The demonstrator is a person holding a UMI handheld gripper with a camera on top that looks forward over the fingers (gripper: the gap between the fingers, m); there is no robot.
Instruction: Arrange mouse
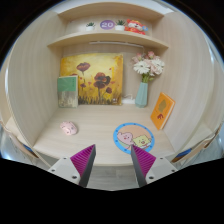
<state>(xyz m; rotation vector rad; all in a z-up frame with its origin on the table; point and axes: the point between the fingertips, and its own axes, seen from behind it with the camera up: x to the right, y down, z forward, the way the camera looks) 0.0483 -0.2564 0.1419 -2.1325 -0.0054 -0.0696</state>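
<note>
A small pink mouse (68, 128) lies on the light wooden desk (95, 125), beyond and to the left of my fingers. A round mouse mat (132, 135) with a blue rim and cartoon figures lies on the desk just ahead of my right finger. My gripper (113, 160) is open and empty, raised over the desk's near edge, its purple pads (84, 160) wide apart. Nothing stands between the fingers.
A yellow flower painting (93, 81) and a small green card (68, 91) lean on the back wall. A blue vase with white flowers (144, 85) and an orange card (161, 111) stand at the right. A shelf (110, 35) above holds small items.
</note>
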